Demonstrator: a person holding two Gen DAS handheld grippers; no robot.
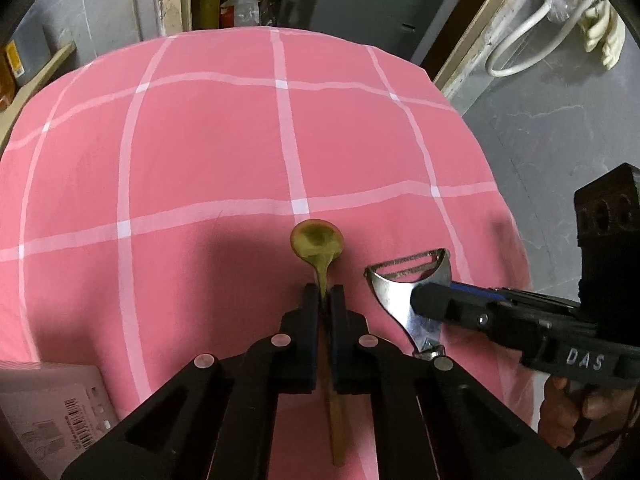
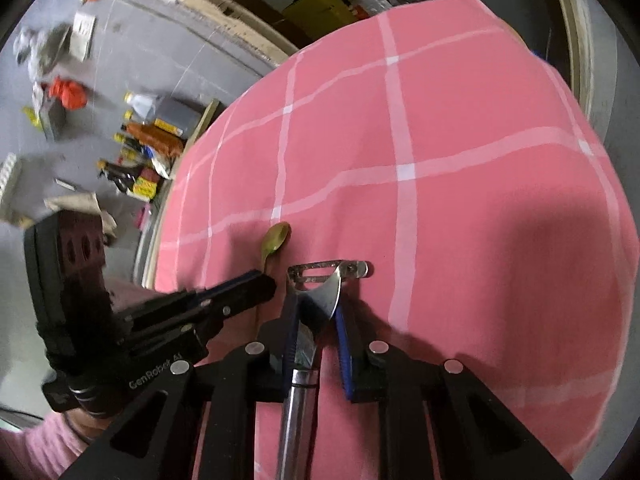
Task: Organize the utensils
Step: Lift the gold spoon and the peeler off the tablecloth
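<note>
- While both tools meet over the near edge of the pink checked tablecloth (image 1: 200,152), the left gripper (image 1: 324,300) has its jaws pressed onto the neck of a wooden spoon (image 1: 318,242), just behind the bowl.
- Ahead of the fingertips the spoon's bowl faces up, over the cloth; its handle runs back between the fingers towards the camera.
- Just to the right of the spoon, the right gripper (image 2: 318,312) pinches a metal peeler (image 2: 320,286) across the flared part of its frame, with the blue-edged pads on either side of it.
- From the right wrist view, the peeler's blade bar points away from the camera and its round steel handle runs back under the gripper.
- Spoon and peeler sit near each other, roughly side by side, with their heads pointing the same way; they do not touch.
- A printed box with a barcode (image 1: 60,412) shows at the left wrist view's lower-left corner, beside the cloth.
- Bottles and clutter (image 2: 140,148) lie on the grey floor beyond the table's left edge.
</note>
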